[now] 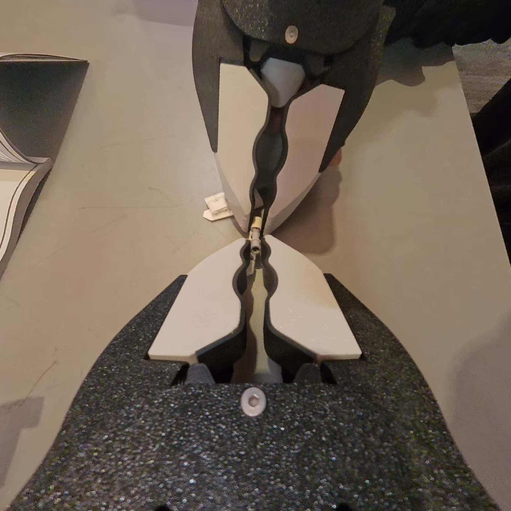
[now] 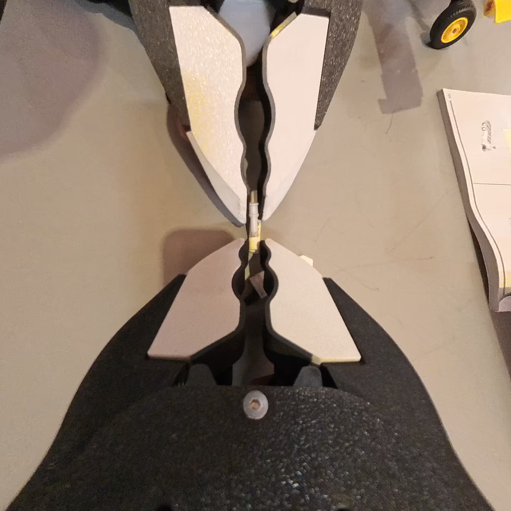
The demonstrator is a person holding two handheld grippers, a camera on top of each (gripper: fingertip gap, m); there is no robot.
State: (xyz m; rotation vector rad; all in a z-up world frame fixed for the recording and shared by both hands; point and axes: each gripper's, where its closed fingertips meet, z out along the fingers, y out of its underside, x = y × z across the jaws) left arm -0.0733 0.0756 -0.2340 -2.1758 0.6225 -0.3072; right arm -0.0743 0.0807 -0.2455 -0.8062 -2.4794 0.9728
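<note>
Left wrist view: left gripper (image 1: 255, 250) rising from bottom centre, jaws nearly closed, pinching small grey pin connector (image 1: 254, 247) at the tips; grey end faces the cam, tip notches hugging it on both sides. Right gripper (image 1: 257, 224) coming down from top centre, tip to tip w/ the left one, jaws also nearly closed, clamped on pale yellow bush (image 1: 257, 221) at the far end of the same pin. Pin + bush in line, bridging the small gap between the two sets of tips, above beige tabletop (image 1: 110, 249). Small white plastic part (image 1: 217, 209) flat on the table just left of the right gripper's tips. Open instruction booklet (image 1: 25, 154) at left edge, upper half.

Right wrist view: right gripper (image 2: 253, 246) from bottom centre, jaws nearly closed on yellow bush (image 2: 253, 244) at the tips. Left gripper (image 2: 254, 210) from top centre, jaws nearly closed on grey pin connector (image 2: 253, 211). Both parts end to end at frame centre, over the tabletop (image 2: 83, 193). Booklet (image 2: 481, 171) at right edge. Black wheel w/ yellow hub (image 2: 453, 29) in upper right corner. Strip of grey tape (image 2: 398, 83) stuck to the table below it. Corner of the white part (image 2: 307, 260) peeking out beside the right finger.
</note>
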